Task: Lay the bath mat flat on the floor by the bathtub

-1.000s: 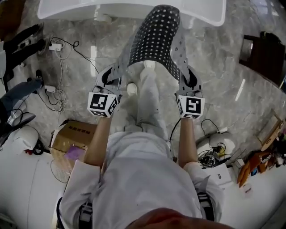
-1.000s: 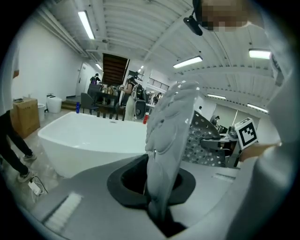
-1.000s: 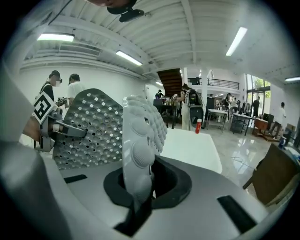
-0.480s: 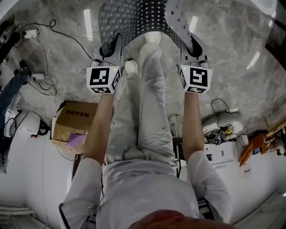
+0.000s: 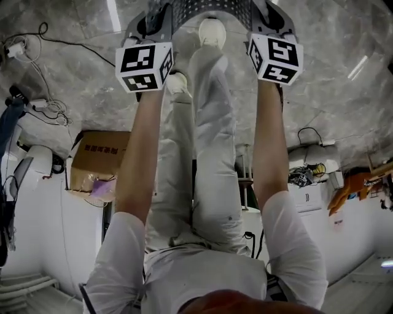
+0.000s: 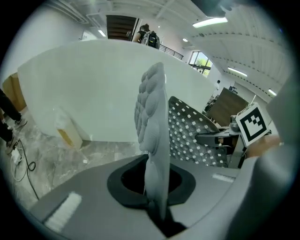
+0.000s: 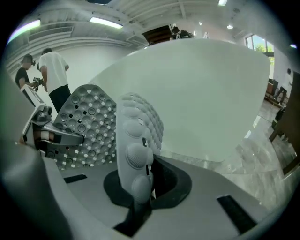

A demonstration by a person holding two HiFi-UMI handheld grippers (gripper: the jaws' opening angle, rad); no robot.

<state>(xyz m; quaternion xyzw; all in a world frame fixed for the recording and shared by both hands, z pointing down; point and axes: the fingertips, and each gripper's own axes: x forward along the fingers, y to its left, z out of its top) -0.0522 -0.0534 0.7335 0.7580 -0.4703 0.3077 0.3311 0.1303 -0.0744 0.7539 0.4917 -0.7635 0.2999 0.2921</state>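
Observation:
The grey bath mat (image 5: 209, 7), dotted with holes and bumps, hangs stretched between both grippers at the top edge of the head view. My left gripper (image 5: 153, 18) is shut on one corner; in the left gripper view that edge of the mat (image 6: 152, 136) stands upright out of the jaws (image 6: 157, 208). My right gripper (image 5: 268, 13) is shut on the other corner, seen as a bumpy fold of mat (image 7: 136, 154) rising from the jaws (image 7: 138, 206). The white bathtub (image 6: 89, 89) wall fills the space just beyond the mat, and also shows as bathtub (image 7: 206, 89).
The person's legs and white shoes (image 5: 209, 30) stand on grey marble floor directly under the mat. A cardboard box (image 5: 98, 165) and cables (image 5: 37, 46) lie at left, cluttered gear (image 5: 307, 172) at right. A small pale container (image 6: 68, 133) leans by the tub's base. People (image 7: 51, 70) stand far off.
Both grippers have moved forward, up the head view, carrying the mat. Most of the mat and the tub have slipped out of the top of that view. Both grips are unchanged.

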